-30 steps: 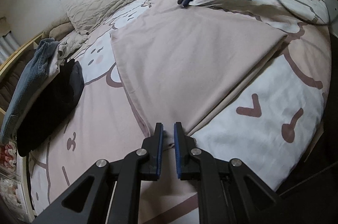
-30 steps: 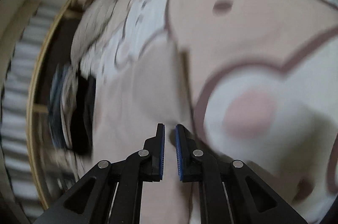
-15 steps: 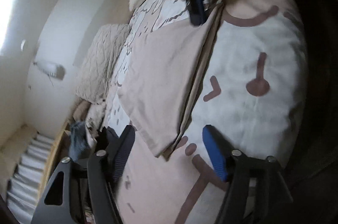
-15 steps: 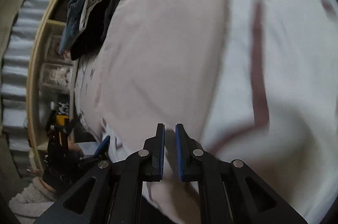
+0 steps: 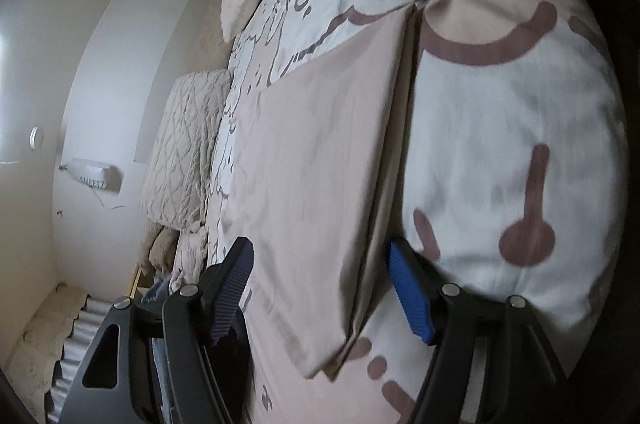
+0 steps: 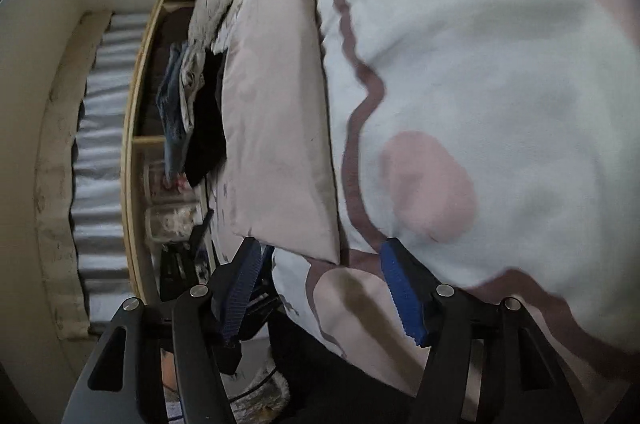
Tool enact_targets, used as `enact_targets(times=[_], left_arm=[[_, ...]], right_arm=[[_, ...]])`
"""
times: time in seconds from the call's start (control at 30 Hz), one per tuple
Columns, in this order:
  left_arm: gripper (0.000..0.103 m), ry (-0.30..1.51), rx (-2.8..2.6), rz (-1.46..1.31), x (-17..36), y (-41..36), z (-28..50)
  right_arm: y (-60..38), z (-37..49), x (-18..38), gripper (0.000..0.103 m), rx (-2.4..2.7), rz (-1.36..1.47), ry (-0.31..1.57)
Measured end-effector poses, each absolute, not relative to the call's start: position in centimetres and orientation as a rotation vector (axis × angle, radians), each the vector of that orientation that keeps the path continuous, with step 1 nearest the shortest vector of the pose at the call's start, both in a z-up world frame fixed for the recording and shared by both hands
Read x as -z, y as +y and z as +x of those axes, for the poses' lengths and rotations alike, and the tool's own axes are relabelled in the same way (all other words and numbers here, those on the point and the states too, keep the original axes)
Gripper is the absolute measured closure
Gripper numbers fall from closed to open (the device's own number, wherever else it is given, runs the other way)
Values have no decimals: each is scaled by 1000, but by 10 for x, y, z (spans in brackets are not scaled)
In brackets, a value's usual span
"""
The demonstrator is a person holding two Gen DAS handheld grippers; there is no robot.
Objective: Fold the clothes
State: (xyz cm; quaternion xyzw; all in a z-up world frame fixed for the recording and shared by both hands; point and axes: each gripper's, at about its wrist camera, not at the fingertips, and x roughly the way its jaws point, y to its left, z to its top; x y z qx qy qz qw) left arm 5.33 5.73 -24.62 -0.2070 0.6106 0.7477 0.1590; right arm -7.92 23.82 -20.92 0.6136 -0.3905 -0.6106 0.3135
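While the folded pale pink rectangular cloth [image 5: 320, 160] lies flat on the white bedspread with brown cartoon outlines [image 5: 500, 152], the left gripper [image 5: 324, 288] hovers over its near corner, jaws spread wide, holding nothing. The right gripper [image 6: 316, 288] is likewise spread, empty, over the opposite corner. Dark clothes pile [image 6: 200, 112] sits beside the cloth.
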Motion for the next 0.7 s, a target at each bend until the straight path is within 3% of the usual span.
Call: enact_targets(times=[0.13, 0.2, 0.23, 0.27, 0.57, 0.67, 0.7], left_arm=[[35, 1732, -2163, -596, 245, 56, 53], [35, 1742, -2169, -597, 245, 56, 53], [35, 1748, -2170, -600, 245, 56, 52], [35, 1755, -2170, -602, 245, 56, 52], [32, 1813, -2173, -624, 246, 55, 45], [32, 1833, -2174, -631, 246, 54, 42], [44, 1840, -2181, -642, 246, 52, 39]], right_arm=[[228, -86, 210, 41, 1595, 1642, -930], [228, -87, 211, 60, 1591, 1648, -902], [229, -86, 216, 81, 1575, 1665, -916], [230, -86, 220, 88, 1557, 1686, -936], [254, -85, 201, 94, 1483, 1511, -1233], [255, -88, 192, 95, 1487, 1477, -1248], [255, -89, 189, 95, 1499, 1479, -1235]])
